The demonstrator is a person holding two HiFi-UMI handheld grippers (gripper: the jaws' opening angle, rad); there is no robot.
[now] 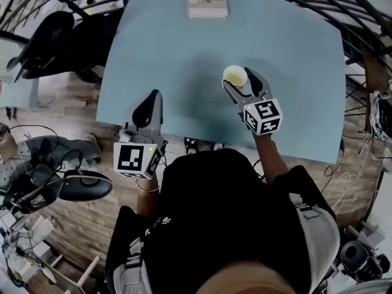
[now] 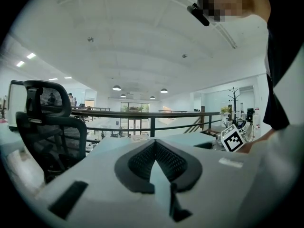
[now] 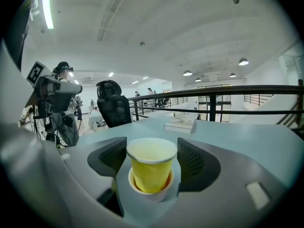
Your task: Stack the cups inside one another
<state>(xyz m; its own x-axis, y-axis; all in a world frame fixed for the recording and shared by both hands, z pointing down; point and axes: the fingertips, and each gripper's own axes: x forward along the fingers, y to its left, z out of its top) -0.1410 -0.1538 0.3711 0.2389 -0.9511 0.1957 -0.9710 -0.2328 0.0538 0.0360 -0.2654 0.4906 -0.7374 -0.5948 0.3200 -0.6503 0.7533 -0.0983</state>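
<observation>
**Cups nested at right jaws**

Head view: left gripper lower left, at the worktop edge; right gripper centre right, around the yellow cup.
Left gripper view: jaws pressed together, empty.
Right gripper view: jaws wide, flanking the yellow cup's rim, grip uncertain. It sits in the outer cup.

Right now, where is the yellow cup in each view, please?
Head view: yellow cup right of centre, between the jaws of the right hand-held gripper.
Left gripper view: not visible.
Right gripper view: low centre, nested in a second cup.
Shared landmark: the black office chair.
</observation>
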